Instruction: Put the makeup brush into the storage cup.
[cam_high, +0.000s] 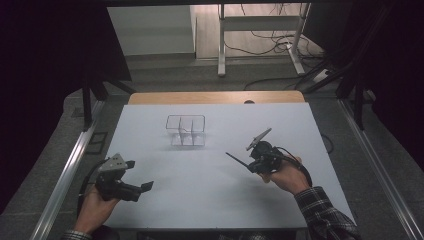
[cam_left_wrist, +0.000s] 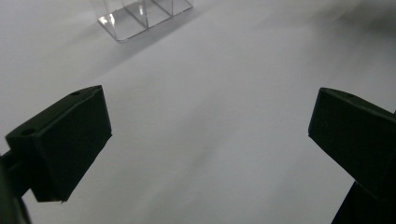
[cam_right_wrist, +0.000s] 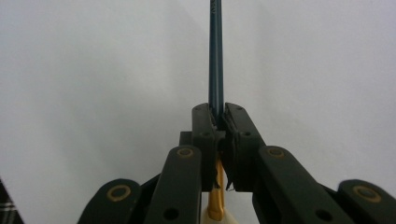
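Note:
My right gripper (cam_high: 251, 164) is held above the white table (cam_high: 210, 200), right of centre, and is shut on a slim dark blue pencil (cam_high: 235, 159) that points left and away. In the right gripper view the jaws (cam_right_wrist: 219, 114) pinch the pencil shaft (cam_right_wrist: 215, 56), and its gold ferrule (cam_right_wrist: 215, 200) and pale eraser end show behind the pads. My left gripper (cam_high: 140, 175) hovers at the near left with its jaws wide apart and nothing between them (cam_left_wrist: 210, 112). A clear plastic organizer (cam_high: 186, 131) with several compartments stands at the middle back of the table.
The clear organizer (cam_left_wrist: 140, 14) shows at the top of the left gripper view. A wooden strip (cam_high: 215, 97) borders the table's far edge. Metal rails (cam_high: 65, 175) run along both sides. A desk frame and cables (cam_high: 260, 45) lie on the floor beyond.

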